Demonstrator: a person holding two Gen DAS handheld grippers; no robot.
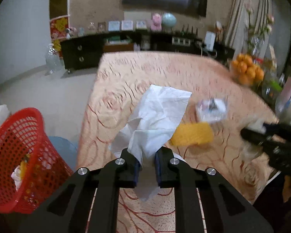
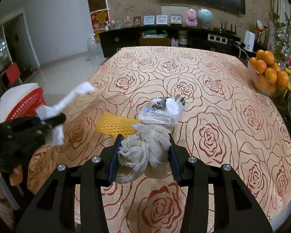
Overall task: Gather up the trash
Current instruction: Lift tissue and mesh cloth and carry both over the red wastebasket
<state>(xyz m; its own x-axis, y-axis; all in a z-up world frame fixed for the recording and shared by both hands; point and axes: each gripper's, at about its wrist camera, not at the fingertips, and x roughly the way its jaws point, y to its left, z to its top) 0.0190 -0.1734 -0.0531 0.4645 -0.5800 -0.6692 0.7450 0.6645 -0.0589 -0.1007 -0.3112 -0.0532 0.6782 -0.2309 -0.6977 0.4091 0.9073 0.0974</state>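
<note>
Left gripper: clenched on a crumpled white paper tissue, which stands up from the pinch and also hangs below it, over the near left part of the table.
Right gripper: clamped around a bunched cream mesh net, pads pressing both sides, the bundle resting on the cloth near the table's front edge.
Table: covered by a peach cloth printed with red roses.
Yellow foam fruit net: flat on the cloth, just beyond the right gripper, toward the left edge.
Crumpled clear plastic wrapper: lying near the table's middle, touching the yellow net's far end.
Red plastic mesh basket: off the table's left edge, tilted, with some scraps inside.
Glass bowl of oranges: at the far right edge.
Person: a hand shows under the left gripper in the right wrist view.
</note>
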